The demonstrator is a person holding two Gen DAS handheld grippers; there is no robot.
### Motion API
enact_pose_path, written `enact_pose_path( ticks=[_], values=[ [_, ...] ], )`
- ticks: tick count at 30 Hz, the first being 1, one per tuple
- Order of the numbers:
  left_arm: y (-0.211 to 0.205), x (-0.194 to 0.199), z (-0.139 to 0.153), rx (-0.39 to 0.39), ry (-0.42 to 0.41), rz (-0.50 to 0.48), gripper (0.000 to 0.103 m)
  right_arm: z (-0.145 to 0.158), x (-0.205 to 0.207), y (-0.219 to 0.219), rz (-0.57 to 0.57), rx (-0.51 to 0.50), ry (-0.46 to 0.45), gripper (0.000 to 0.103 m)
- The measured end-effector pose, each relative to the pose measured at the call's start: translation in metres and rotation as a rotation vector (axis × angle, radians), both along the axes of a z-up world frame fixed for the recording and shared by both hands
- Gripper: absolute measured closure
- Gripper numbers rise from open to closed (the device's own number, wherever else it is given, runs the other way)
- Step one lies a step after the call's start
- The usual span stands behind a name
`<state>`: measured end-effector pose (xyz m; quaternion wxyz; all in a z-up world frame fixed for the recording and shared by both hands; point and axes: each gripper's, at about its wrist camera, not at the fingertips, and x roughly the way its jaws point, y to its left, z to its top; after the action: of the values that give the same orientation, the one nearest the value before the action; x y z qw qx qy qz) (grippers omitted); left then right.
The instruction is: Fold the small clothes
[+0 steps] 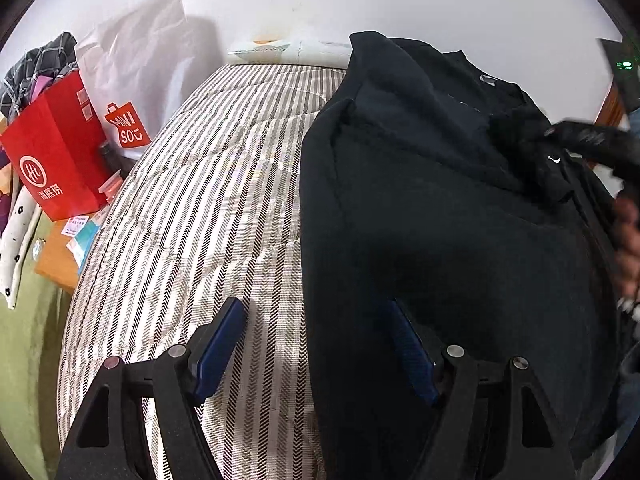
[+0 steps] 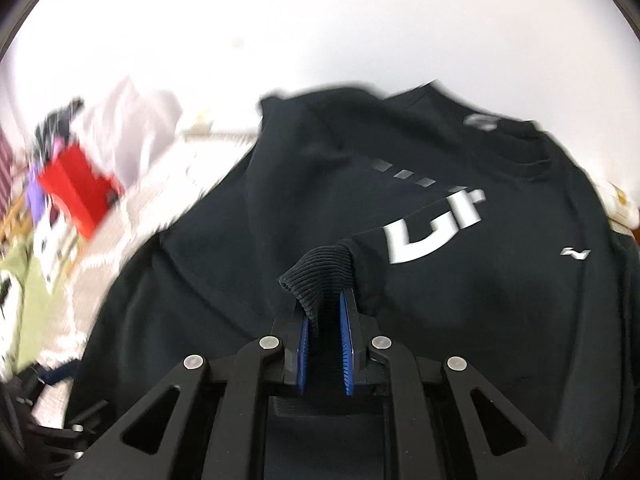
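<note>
Black long-sleeved sweatshirt point(image 1: 440, 220) lies spread on the striped quilted bedcover point(image 1: 192, 208); in the left wrist view the left gripper point(image 1: 316, 344) hangs spread over its near edge, holding nothing. In the right wrist view the right gripper point(image 2: 326, 320) pinches the ribbed cuff point(image 2: 316, 272) above the chest: the sleeve fold looks under way, and next calls for laying it flat across.
</note>
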<state>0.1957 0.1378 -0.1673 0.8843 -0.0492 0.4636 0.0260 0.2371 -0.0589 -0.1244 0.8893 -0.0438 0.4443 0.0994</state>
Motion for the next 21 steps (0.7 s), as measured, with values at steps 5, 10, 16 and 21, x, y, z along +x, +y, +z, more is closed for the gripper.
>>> enact_pose_path(
  ticks=[5, 10, 16, 21],
  values=[
    [-0.002, -0.001, -0.001, 0.015, -0.007, 0.009, 0.029, 0.042, -0.001, -0.067, -0.105, 0.051, -0.074, 0.09],
    [-0.003, -0.001, -0.001, 0.021, -0.003, 0.021, 0.027, 0.057, 0.0, -0.148, -0.278, 0.06, -0.089, 0.09],
    [-0.003, -0.001, -0.001, 0.025, 0.004, 0.026, 0.027, 0.049, -0.014, -0.215, -0.409, 0.117, -0.084, 0.092],
    [-0.001, -0.002, -0.001, 0.024, 0.007, 0.03, 0.026, 0.023, -0.021, -0.248, -0.487, 0.1, -0.043, 0.097]
  ],
)
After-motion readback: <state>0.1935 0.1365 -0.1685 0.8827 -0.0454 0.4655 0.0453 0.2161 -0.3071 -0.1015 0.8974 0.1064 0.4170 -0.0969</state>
